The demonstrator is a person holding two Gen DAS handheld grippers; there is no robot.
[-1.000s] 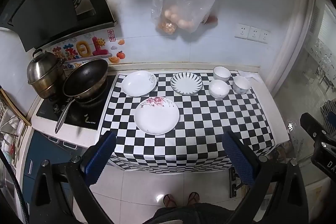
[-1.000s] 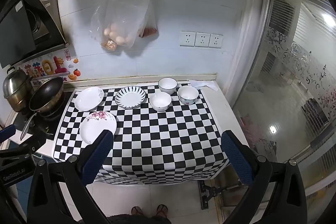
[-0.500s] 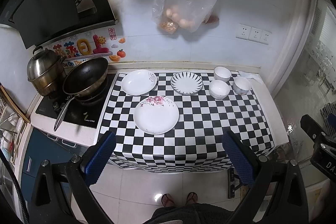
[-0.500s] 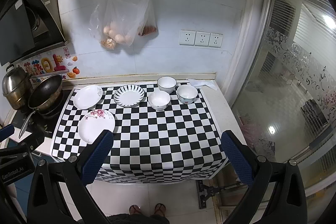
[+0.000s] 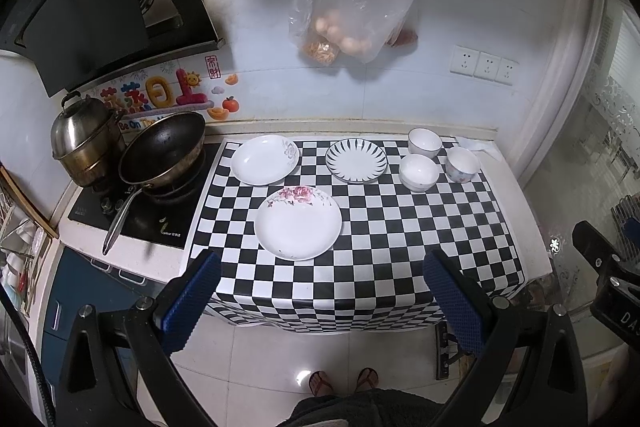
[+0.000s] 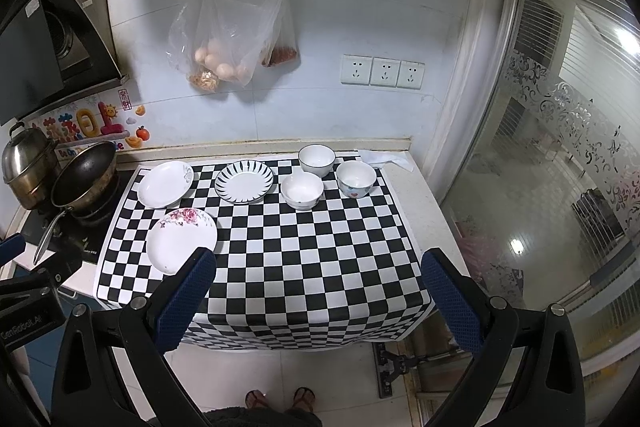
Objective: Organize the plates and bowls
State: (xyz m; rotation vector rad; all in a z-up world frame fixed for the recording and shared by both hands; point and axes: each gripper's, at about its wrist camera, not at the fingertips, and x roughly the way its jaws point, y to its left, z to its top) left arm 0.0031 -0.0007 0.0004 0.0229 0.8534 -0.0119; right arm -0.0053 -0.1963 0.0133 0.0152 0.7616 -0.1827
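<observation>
Grippers hung wide open, empty, above the checkered cloth.
Left gripper and right gripper gaped; floral plate lay nearest on that cloth.

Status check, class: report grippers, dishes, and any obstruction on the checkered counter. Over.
Left gripper open, empty. Right gripper open, empty. Three plates, three bowls unstacked. Nothing blocking.

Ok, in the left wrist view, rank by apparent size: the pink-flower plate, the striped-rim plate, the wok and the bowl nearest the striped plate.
1. wok and pink-flower plate: look about alike, and the plate is nearer, so no ranking.
3. striped-rim plate.
4. bowl.
</observation>
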